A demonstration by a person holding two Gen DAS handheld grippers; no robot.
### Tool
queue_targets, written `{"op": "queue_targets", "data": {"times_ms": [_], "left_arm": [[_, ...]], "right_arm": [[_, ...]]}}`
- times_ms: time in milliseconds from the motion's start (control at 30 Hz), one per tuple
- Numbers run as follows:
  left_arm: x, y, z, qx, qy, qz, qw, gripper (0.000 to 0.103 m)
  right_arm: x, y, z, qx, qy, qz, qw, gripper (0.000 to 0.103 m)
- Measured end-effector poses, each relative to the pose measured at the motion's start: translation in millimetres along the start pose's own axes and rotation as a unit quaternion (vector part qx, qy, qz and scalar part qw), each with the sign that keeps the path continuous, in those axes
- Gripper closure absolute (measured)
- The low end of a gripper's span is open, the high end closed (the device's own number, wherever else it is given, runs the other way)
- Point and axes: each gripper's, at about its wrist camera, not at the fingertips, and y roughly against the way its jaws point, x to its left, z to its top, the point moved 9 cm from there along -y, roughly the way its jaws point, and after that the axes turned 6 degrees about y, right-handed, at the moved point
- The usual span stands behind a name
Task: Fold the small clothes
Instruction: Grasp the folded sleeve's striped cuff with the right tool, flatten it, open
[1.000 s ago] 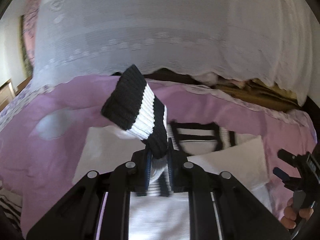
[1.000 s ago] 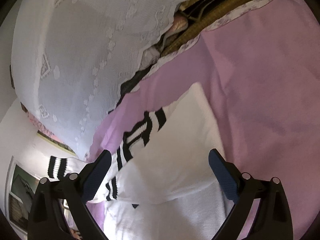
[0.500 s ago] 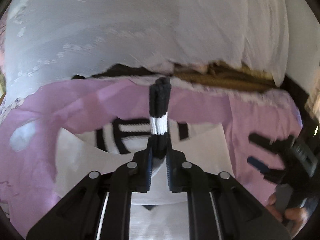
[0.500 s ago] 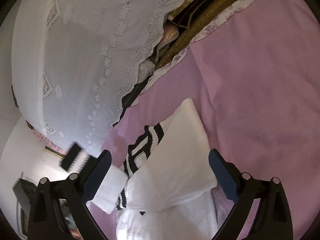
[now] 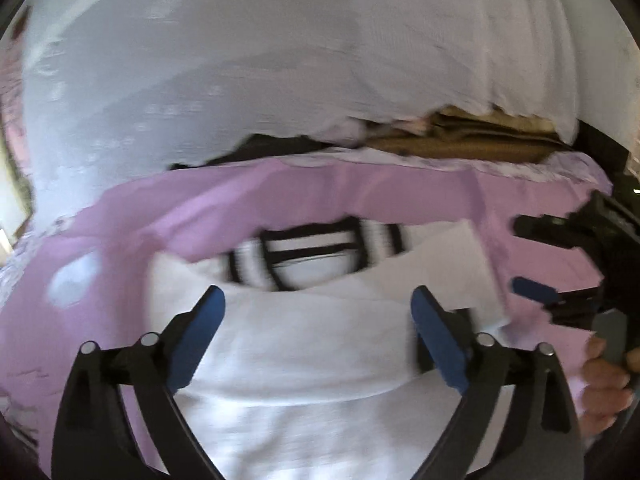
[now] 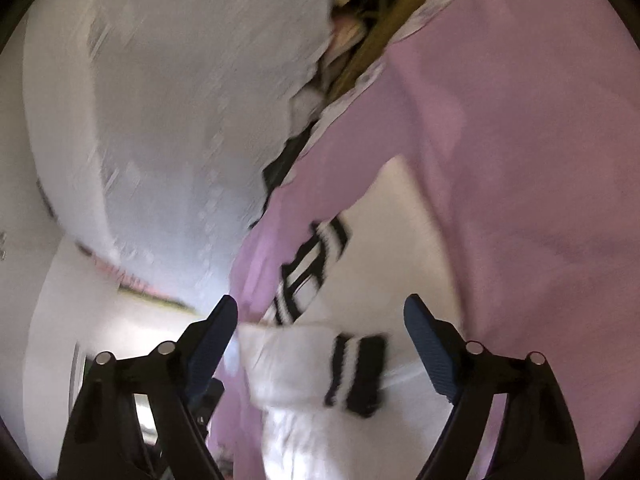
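The white sweater with black stripes is lying on the pink bed cover, right in front of me. Its striped collar is pointing away from me. A sleeve with a striped cuff is lying across the body of the sweater. My left gripper has just been opening, and its blue fingers are standing wide apart over the sweater, gripping nothing. My right gripper has just been closing a little, but its jaws are standing apart too, with the cuff showing between them, and I am seeing no pinch. A white lace cloth is hanging behind the bed. I am reading no words or labels anywhere; everything is blurry.
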Motion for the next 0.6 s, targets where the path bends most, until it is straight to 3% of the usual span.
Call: {"op": "queue_targets", "data": {"times_ms": [167,233,333,400,467,533,600], "left_arm": [[82,-1,-21,0.012,0.038,0.072,0.9966,0.010],[115,-6,-38,0.024,0.062,0.088,0.9939,0.010],[154,-18,-67,0.044,0.108,0.088,0.9893,0.010],[174,-27,-89,0.068,0.141,0.083,0.9842,0.010],[191,-39,-100,0.106,0.207,0.053,0.9711,0.010],[196,-37,-97,0.095,0.229,0.041,0.9679,0.010],[193,-37,-98,0.095,0.218,0.052,0.9699,0.010]], "right_arm": [[9,-10,-16,0.036,0.043,-0.030,0.998,0.019],[7,-15,-25,0.051,0.053,-0.039,0.997,0.030],[3,-23,-41,0.068,0.057,-0.051,0.995,0.047],[-1,-28,-49,0.073,0.065,-0.065,0.993,0.048],[-4,-29,-53,0.067,0.075,-0.079,0.992,0.048],[-5,-30,-55,0.066,0.081,-0.087,0.991,0.048],[-6,-30,-55,0.065,0.079,-0.090,0.991,0.048]]}}
